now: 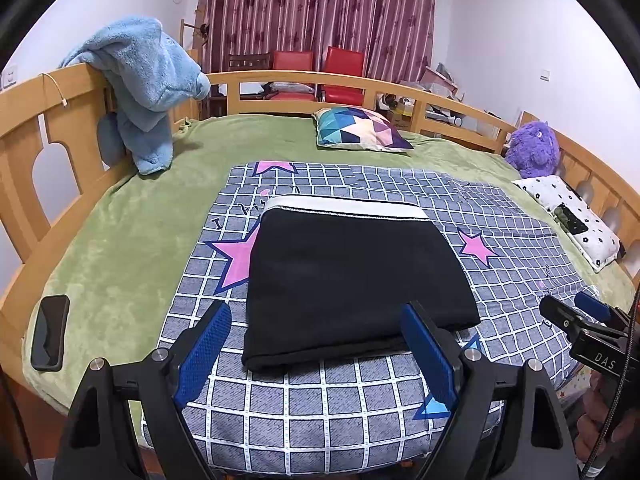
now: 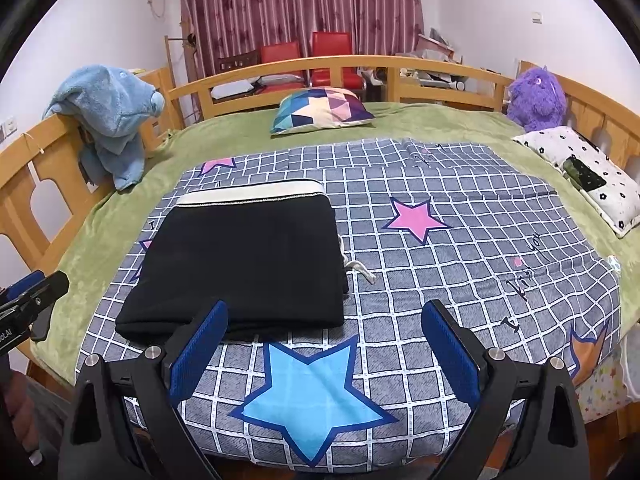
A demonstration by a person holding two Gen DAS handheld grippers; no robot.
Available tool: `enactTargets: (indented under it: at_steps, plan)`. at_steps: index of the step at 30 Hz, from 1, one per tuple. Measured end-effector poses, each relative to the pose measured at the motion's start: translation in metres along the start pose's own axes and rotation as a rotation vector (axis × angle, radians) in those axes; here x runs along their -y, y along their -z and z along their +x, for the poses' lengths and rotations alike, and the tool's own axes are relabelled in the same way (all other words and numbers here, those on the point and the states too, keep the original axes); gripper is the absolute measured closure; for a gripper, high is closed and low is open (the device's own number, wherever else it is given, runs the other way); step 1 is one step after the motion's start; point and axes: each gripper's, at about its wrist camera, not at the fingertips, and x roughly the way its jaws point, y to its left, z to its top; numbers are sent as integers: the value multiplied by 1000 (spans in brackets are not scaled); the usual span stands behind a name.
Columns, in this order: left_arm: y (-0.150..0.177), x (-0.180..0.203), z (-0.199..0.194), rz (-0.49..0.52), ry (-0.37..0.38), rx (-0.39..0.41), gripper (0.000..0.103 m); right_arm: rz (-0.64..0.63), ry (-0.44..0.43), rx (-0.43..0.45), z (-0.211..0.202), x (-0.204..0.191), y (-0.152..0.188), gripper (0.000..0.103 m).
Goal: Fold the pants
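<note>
bedroom setting: wooden-railed bed (image 1: 24, 128) covered by a green blanket (image 1: 132, 216), with a grey checked sheet (image 1: 360, 400) bearing star prints spread over the near half. red striped curtains (image 1: 320, 12) hang at the far wall, with 2 red chairs (image 1: 320, 72) behind the far rail.

black pants (image 1: 352, 276) lie folded into a compact rectangle on the checked sheet, white waistband (image 1: 344, 208) at the far edge, fold edge nearest the cameras. a white drawstring (image 2: 356, 266) trails out from the right side of the bundle onto the sheet.

left gripper (image 1: 316, 352): fingers spread wide, holding nothing. the near edge of the pants sits between the 2 blue pads, ahead of the tips; contact between pads and fabric cannot be confirmed. the right pad overlaps the near right corner of the bundle in view.

right gripper (image 2: 324, 356): fingers spread wide, holding nothing. the pants lie ahead and to the left; the left pad overlaps the near edge of the bundle in view, while the right pad stands over bare sheet, well apart from the fabric. a blue star print (image 2: 312, 396) lies between the fingers.

other items: blue plush towel (image 1: 140, 80) draped on the left rail, geometric cushion (image 1: 360, 128) at the far side, purple plush toy (image 1: 532, 148) at the right corner, spotted white pillow (image 1: 576, 216) along the right rail, black phone (image 1: 50, 332) on the blanket at left.
</note>
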Motion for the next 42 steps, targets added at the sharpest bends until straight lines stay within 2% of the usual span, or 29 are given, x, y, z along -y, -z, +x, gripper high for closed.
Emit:
enactTargets:
  at_steps: [42]
  plan:
    - [2, 1, -6, -5, 6, 8, 17, 11, -6, 8, -5, -5, 0, 7]
